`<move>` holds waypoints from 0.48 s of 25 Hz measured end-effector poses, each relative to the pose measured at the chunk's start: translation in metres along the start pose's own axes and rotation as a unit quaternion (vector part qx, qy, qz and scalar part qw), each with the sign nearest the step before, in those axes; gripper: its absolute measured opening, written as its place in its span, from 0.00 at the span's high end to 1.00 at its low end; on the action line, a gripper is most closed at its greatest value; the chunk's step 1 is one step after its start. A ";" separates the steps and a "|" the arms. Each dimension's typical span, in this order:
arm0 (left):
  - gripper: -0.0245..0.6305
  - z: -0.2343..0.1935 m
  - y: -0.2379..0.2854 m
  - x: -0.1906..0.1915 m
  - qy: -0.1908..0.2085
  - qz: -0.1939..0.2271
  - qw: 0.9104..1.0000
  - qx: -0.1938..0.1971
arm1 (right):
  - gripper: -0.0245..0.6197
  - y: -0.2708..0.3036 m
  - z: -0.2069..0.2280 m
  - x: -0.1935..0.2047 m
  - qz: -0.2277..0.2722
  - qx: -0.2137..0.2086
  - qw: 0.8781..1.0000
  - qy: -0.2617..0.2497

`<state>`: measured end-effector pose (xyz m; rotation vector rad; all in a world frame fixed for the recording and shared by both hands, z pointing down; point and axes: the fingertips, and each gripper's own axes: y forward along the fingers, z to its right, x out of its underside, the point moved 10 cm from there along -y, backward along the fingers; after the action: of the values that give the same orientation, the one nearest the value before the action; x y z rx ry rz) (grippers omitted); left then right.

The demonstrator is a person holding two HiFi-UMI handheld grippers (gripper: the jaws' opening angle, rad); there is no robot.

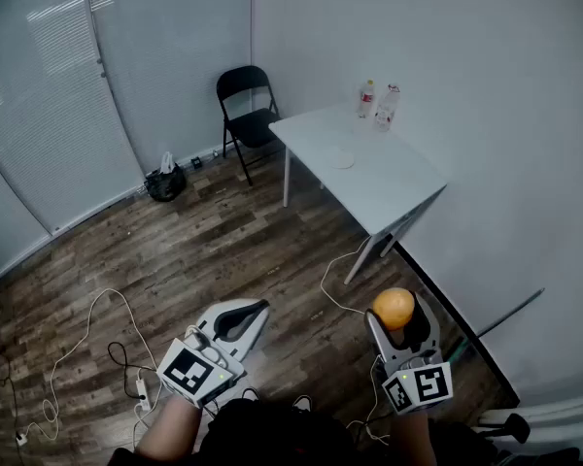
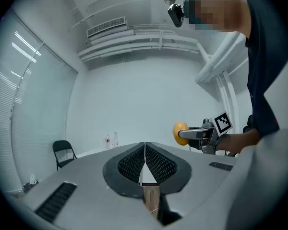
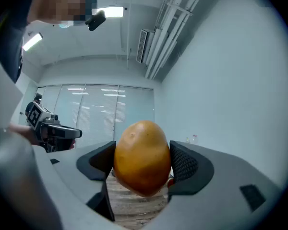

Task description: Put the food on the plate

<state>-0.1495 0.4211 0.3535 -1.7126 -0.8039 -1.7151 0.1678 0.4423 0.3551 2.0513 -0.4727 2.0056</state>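
Note:
The food [image 1: 394, 308] is a smooth orange-yellow, egg-shaped piece, perhaps a potato. It is held in the air between the black pads of my right gripper [image 1: 400, 323], which is shut on it; in the right gripper view the food [image 3: 142, 157] fills the gap. My left gripper [image 1: 248, 314] is shut with nothing in it, its jaws meeting in the left gripper view [image 2: 144, 147]. Both are held over the wooden floor, well short of the table. A small white plate [image 1: 344, 159] lies on the white table [image 1: 398, 197] further ahead.
Two plastic bottles [image 1: 367, 98] [image 1: 387, 106] stand at the table's far end by the wall. A black folding chair [image 1: 245, 115] stands left of the table, and a dark bag [image 1: 163, 181] sits by the blinds. White and black cables [image 1: 107, 343] trail over the floor.

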 end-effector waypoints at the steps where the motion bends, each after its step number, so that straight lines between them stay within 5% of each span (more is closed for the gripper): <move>1: 0.93 0.000 -0.001 0.001 -0.001 0.000 1.000 0.000 | 0.40 0.000 -0.001 0.001 -0.002 0.000 1.000 -0.001; 12: 0.93 -0.017 -0.014 0.007 -0.013 -0.001 1.000 0.002 | 0.40 0.013 -0.021 0.000 -0.002 -0.004 1.000 0.001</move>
<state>-0.1712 0.4180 0.3600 -1.7354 -0.8210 -1.6955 0.1433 0.4380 0.3554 2.0430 -0.4766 2.0006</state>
